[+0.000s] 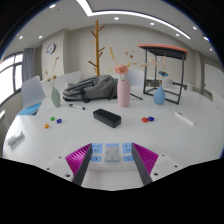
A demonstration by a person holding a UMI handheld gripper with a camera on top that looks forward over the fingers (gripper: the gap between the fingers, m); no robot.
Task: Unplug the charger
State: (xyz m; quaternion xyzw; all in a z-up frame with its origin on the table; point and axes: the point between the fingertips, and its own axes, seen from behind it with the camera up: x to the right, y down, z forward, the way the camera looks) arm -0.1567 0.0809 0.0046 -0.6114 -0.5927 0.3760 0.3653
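The room was a bright white office with recessed ceiling spots, a window on one side and a wooden coat stand (97, 45) by the far wall. A dark-framed side desk with an orange top (163, 62) stood beyond the work area. The long white table (60, 135) carried everything else: a grey backpack lying flat (90, 89), a tall pink vase with flowers (124, 91), a small blue vase (159, 96), a flat black rectangular block (107, 117) mid-table, and a few small coloured pieces (148, 119) scattered about. The gripper (112, 160) hovered low over the near edge, its fingers set wide apart and holding nothing, magenta pads (78, 158) facing inward. No cable or socket could be made out; the black block was the likeliest charger, well ahead of the fingers. Judged so, the task was not yet begun: approach, grip and pull all remained.
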